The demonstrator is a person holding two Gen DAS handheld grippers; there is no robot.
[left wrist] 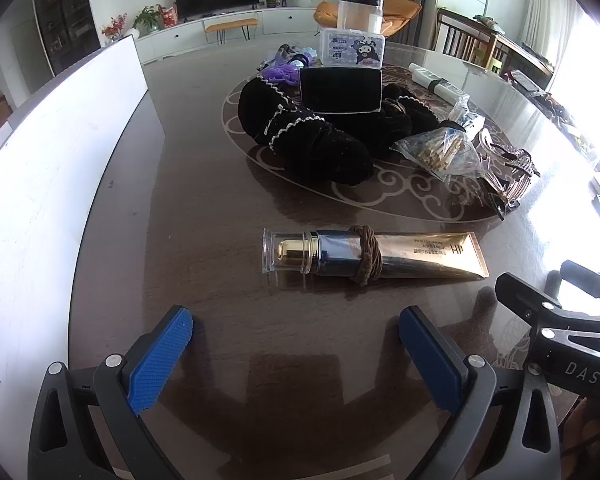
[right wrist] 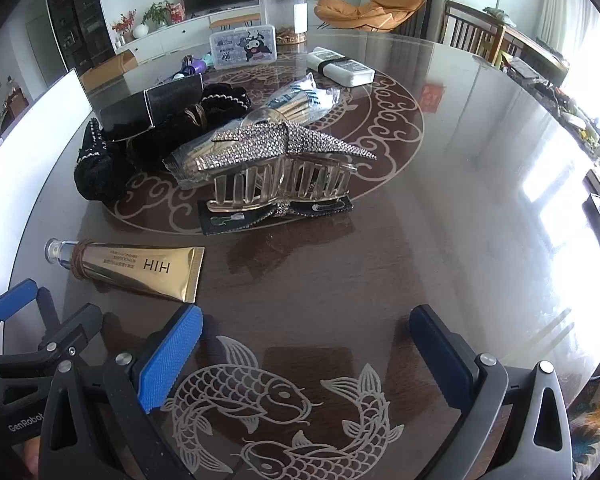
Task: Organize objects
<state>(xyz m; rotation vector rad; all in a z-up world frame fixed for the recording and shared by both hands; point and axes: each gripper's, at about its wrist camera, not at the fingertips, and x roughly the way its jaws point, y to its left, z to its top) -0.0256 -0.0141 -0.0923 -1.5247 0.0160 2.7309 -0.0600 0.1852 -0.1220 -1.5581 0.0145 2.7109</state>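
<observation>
Both our grippers, left gripper (left wrist: 296, 354) and right gripper (right wrist: 306, 354), gape empty over the table (right wrist: 480, 240); gold tube (left wrist: 376, 254) near, clutter pile (left wrist: 320, 128) far, nothing sorted yet.

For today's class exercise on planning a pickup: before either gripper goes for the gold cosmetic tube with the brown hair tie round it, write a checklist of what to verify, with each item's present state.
1. Left gripper open and empty: ok.
2. Right gripper open and empty: ok.
3. Gold cosmetic tube with clear cap lying flat on the dark glossy table, apart from the pile: ok.
4. Brown braided hair tie wrapped around the tube near the cap end: ok.
5. Table between the left gripper and the tube free of other things: ok.
6. Rhinestone hair claw clear of the tube: ok.
</observation>
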